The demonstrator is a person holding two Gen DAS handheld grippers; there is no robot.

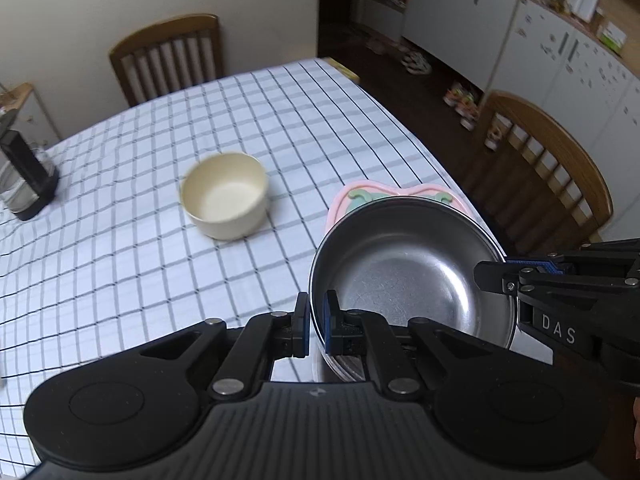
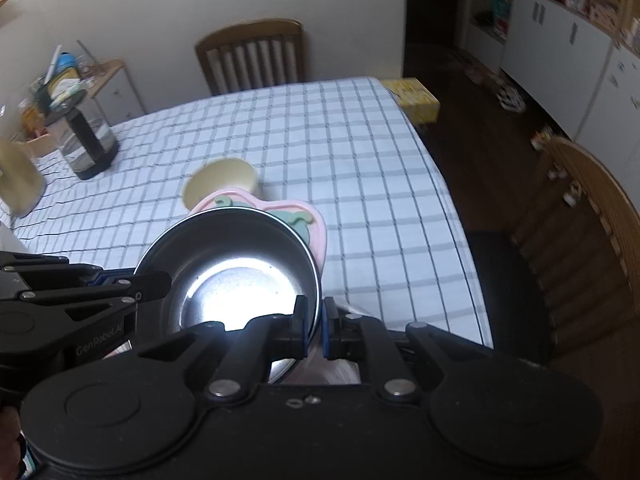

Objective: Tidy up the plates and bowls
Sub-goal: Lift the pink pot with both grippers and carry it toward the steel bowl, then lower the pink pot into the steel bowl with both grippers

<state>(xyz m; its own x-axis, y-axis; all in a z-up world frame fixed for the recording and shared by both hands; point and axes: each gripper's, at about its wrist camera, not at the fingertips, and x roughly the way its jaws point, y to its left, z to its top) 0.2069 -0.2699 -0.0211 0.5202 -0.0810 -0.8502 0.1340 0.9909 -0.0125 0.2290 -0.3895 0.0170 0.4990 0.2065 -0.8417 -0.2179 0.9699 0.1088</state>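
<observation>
Above the worktop's right edge, a steel bowl (image 1: 404, 276) is held in the air between two tools. The left tool (image 1: 317, 322) is clamped on the bowl's left rim, one finger inside and one outside. The right tool (image 2: 314, 328) is clamped on the opposite rim in the same way. Just behind the bowl, partly hidden by it, lies a pink plate (image 1: 380, 192) with green shapes, near the right edge. A cream bowl (image 1: 225, 194) stands upright nearer the middle of the checked worktop (image 1: 160, 280). A dark kettle (image 2: 86, 144) stands near the left edge. Wooden chairs (image 1: 168, 58) stand at the far and right sides.
</observation>
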